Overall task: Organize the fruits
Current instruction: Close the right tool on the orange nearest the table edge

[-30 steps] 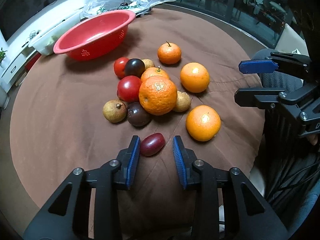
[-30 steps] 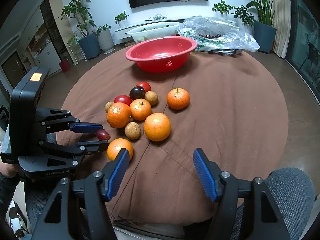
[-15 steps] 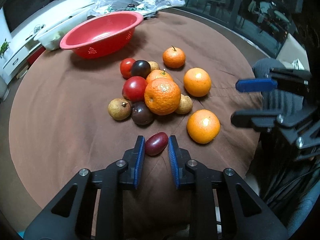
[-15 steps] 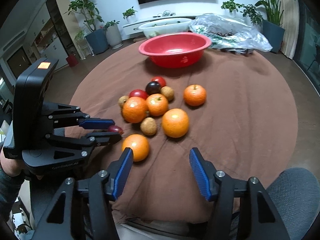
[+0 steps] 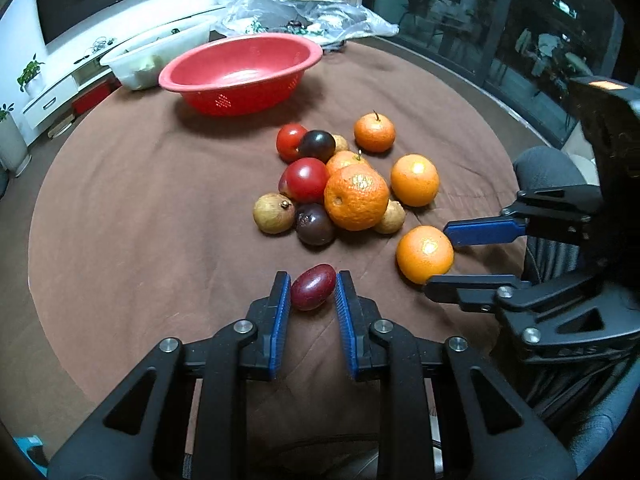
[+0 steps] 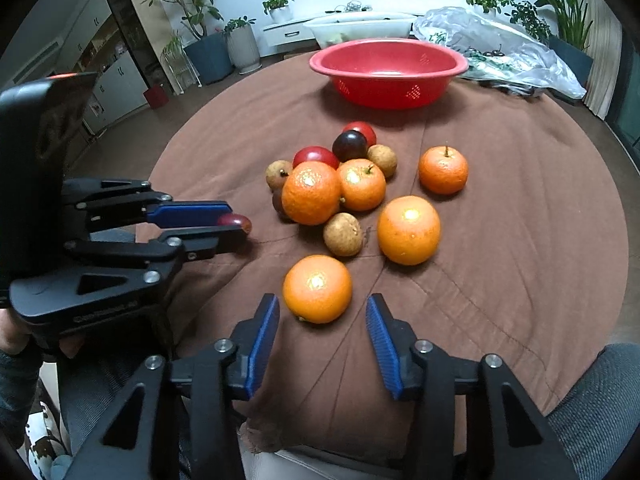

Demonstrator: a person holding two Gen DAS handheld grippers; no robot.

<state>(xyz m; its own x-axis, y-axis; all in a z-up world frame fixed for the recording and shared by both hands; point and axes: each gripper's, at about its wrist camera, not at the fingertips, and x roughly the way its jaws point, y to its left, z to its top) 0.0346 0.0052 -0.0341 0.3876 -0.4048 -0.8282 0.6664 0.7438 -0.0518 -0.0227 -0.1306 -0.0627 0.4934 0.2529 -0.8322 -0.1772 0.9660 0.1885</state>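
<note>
The round counter (image 6: 520, 208), under a brown cloth, has wide bare stretches to the left and right of the fruit, and its near edge runs just under both tools. The left tool (image 5: 312, 294) is clenched on a small dark red oval fruit (image 5: 313, 287), its blue pads pressed to both sides, close to the near edge. The right tool (image 6: 322, 326) is closing, with the nearest orange (image 6: 317, 289) sitting at its fingertips; the pads are not yet touching it. Beyond that orange lies the heap: a big rough-skinned orange (image 6: 311, 193), smaller oranges, two red tomatoes, dark plums and a few brown round fruits, all bunched and touching, with one stemmed orange (image 6: 443, 170) set apart to the right. The red basket (image 6: 388, 74) stands empty at the far side, well apart from the heap, with open cloth between them. Behind it sit a white tub (image 6: 360, 28) and a crumpled clear plastic bag (image 6: 496, 46) at the far rim. Raised lettering runs along the left tool's black body, but it is too blurred to read.
</note>
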